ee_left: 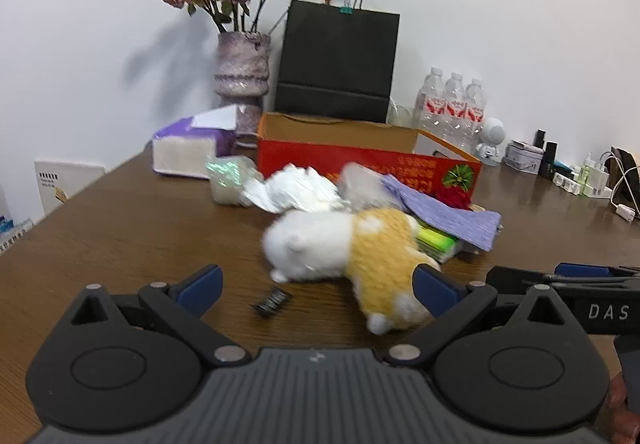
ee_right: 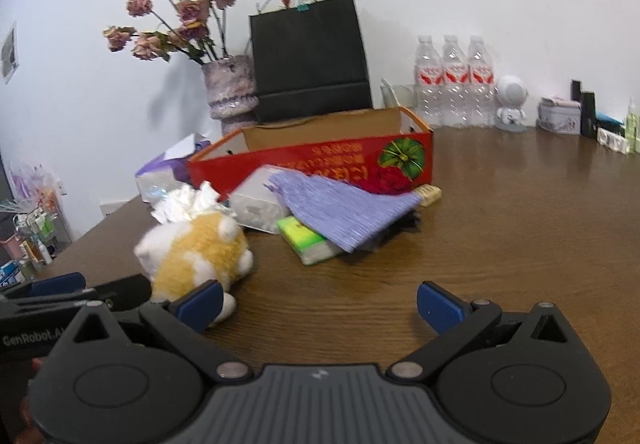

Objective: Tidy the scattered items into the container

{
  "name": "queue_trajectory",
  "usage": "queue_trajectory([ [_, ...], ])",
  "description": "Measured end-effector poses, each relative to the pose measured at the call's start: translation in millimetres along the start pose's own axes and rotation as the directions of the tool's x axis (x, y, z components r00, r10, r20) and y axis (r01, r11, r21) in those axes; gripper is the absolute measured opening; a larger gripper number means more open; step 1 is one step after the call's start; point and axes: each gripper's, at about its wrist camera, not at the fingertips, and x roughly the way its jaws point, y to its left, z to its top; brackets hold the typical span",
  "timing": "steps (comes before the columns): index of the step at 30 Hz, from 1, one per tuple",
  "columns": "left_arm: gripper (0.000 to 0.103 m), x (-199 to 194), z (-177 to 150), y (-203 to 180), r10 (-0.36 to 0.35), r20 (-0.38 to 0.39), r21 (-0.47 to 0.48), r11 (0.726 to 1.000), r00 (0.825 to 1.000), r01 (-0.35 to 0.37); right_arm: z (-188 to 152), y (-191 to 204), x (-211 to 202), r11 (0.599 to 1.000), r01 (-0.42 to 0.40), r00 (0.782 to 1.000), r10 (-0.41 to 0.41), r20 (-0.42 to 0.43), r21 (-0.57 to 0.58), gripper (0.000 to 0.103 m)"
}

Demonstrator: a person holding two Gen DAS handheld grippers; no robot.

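A white and yellow plush toy [ee_left: 348, 252] lies on the wooden table just beyond my left gripper [ee_left: 318, 290], whose jaws stand wide open with nothing between them. Behind the toy are crumpled white tissue [ee_left: 296, 188], a purple cloth [ee_left: 436, 210] draped over a green tissue pack [ee_left: 436, 242], and a small black clip [ee_left: 272, 302]. The open red cardboard box [ee_left: 360, 160] stands behind them. My right gripper [ee_right: 320, 306] is open over bare table. The plush toy [ee_right: 196, 256] lies by its left finger, and the purple cloth [ee_right: 344, 208] and red box [ee_right: 320, 160] are further ahead.
A vase of dried roses [ee_left: 242, 76], a black paper bag [ee_left: 336, 64], a purple tissue pack [ee_left: 188, 148] and water bottles [ee_left: 452, 108] stand at the back. Small bottles, a charger and cables [ee_left: 592, 180] crowd the far right. The table's left edge [ee_left: 80, 196] is close.
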Motion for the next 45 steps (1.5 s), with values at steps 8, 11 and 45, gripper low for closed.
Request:
queue_trajectory([
  [8, 0.103, 10, 10, 37, 0.004, -0.073, 0.006, 1.0, 0.997, -0.004, 4, 32, 14, 0.999, -0.032, 0.999, 0.03, -0.031, -0.035, 0.103],
  [11, 0.103, 17, 10, 46, 0.007, -0.106, 0.028, 1.0, 0.994, -0.004, 2, 43, 23, 0.998, -0.033, 0.998, 0.031, -0.057, -0.046, 0.103],
  [45, 0.016, 38, 9, 45, -0.163, -0.197, 0.148, 0.97, 0.967, 0.194, 20, 61, 51, 0.995, -0.09, 0.994, 0.087, -0.058, -0.048, 0.047],
])
